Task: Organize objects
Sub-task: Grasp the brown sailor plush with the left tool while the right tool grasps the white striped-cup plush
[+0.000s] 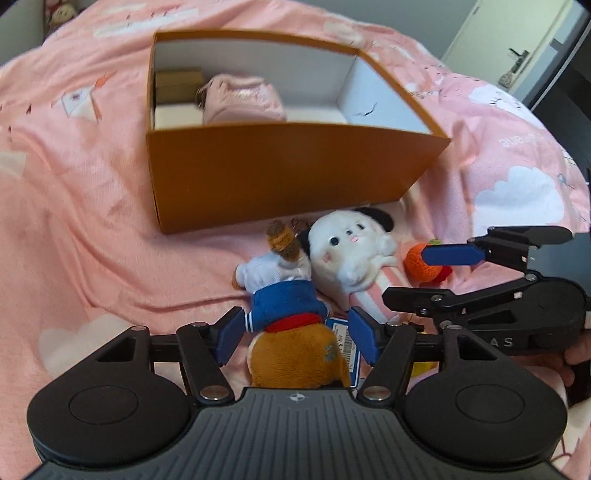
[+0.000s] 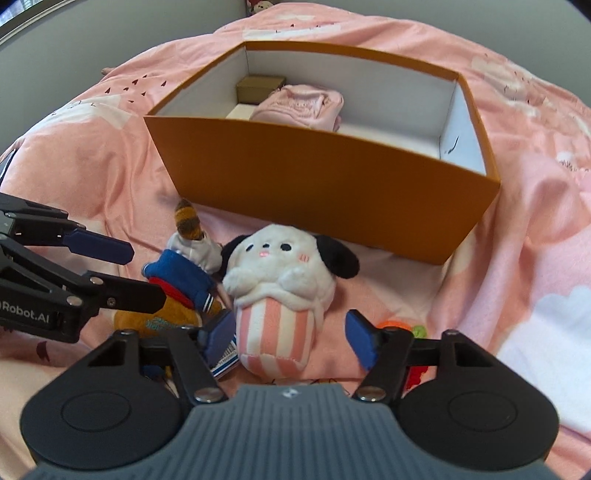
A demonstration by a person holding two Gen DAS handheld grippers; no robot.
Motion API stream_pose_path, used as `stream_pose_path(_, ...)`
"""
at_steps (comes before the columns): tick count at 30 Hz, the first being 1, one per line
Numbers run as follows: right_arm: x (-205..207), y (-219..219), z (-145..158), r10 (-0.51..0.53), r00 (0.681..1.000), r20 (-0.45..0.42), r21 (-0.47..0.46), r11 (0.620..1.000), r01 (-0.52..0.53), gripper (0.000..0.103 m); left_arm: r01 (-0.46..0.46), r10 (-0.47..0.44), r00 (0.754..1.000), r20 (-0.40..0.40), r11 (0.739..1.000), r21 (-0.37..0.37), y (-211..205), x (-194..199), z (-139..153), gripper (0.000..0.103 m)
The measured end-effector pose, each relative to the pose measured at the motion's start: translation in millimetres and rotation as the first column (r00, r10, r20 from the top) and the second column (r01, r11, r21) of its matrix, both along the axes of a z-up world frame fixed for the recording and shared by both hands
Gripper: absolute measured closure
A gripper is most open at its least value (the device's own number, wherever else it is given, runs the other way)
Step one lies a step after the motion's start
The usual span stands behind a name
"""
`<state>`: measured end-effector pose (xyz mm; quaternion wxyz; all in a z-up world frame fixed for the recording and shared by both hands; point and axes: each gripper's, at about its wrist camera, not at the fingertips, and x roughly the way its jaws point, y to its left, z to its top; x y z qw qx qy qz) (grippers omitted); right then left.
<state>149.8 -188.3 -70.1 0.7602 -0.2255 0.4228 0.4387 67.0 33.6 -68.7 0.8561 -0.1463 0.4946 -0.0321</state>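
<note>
A brown plush in a blue sailor top [image 1: 288, 299] lies on the pink bedspread, head toward me. My left gripper [image 1: 297, 338] is open with its blue pads on either side of the plush's neck. A white dog plush in a pink striped cup [image 2: 280, 291] lies beside it. My right gripper [image 2: 291, 339] is open around the striped cup. An orange box [image 1: 280, 173] stands behind both plushes, also in the right wrist view [image 2: 325, 188]. It holds a pink cloth bundle [image 1: 243, 99] and a small brown box [image 1: 179, 86].
A small orange knitted toy [image 1: 421, 264] lies right of the dog plush. A barcode tag [image 1: 345, 341] lies by the brown plush. The pink bedspread [image 1: 74, 184] is rumpled around the box. A door [image 1: 517, 33] is at the far right.
</note>
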Motion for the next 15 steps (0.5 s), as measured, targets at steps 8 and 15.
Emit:
stream_pose_path(8, 5.2, 5.7, -10.3, 0.018, 0.998, -0.059, -0.003, 1.0, -0.018, 0.041, 0.003, -0.002, 0.994, -0.111, 1.0, 0.009, -4.1, 12.6, -20.0, 0.029)
stream_pose_path(15, 15.6, 15.3, -21.9, 0.025, 0.994, -0.11, -0.024, 0.999, -0.027, 0.04, -0.015, 0.005, 0.988, -0.153, 0.998, -0.062, 4.4, 16.5, -33.7, 0.025)
